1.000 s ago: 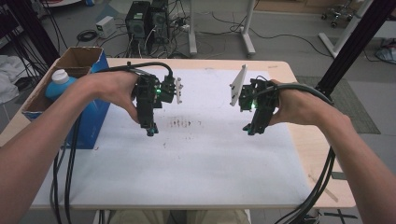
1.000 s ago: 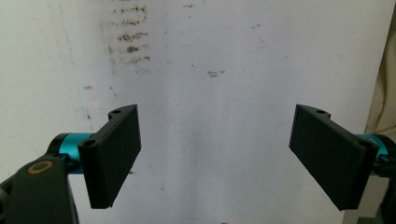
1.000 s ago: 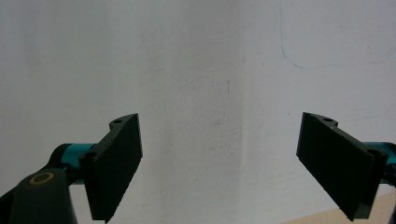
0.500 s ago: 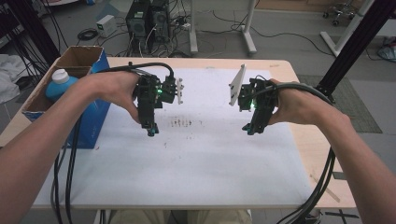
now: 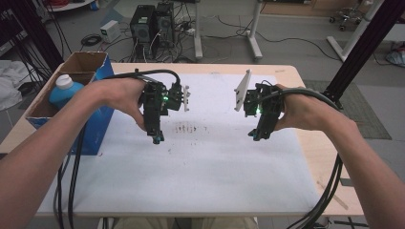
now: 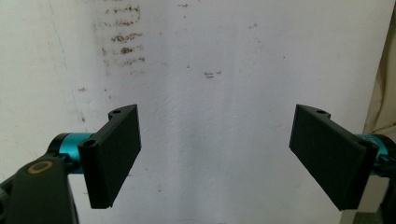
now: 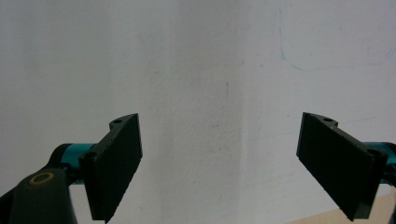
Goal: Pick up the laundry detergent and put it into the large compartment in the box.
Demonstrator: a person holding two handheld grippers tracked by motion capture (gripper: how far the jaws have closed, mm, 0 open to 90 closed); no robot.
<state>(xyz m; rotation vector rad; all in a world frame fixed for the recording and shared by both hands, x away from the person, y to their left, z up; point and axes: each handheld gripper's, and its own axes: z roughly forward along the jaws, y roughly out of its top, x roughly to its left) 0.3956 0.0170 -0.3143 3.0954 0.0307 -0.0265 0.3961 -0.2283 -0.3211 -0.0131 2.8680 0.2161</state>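
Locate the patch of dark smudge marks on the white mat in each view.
High view: smudge marks at mat centre, between the left tool and right tool.
Left gripper view: smudge marks upper left, above the left jaw.
Right gripper view: no such patch visible.
Shared landmark: the white mat.

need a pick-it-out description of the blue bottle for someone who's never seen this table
Start from the wooden table covered by a white mat. At its far left corner stands an open cardboard box with blue sides, beside the person's left forearm. The bottle stands inside it: bright blue body, white cap, the only container in that box.
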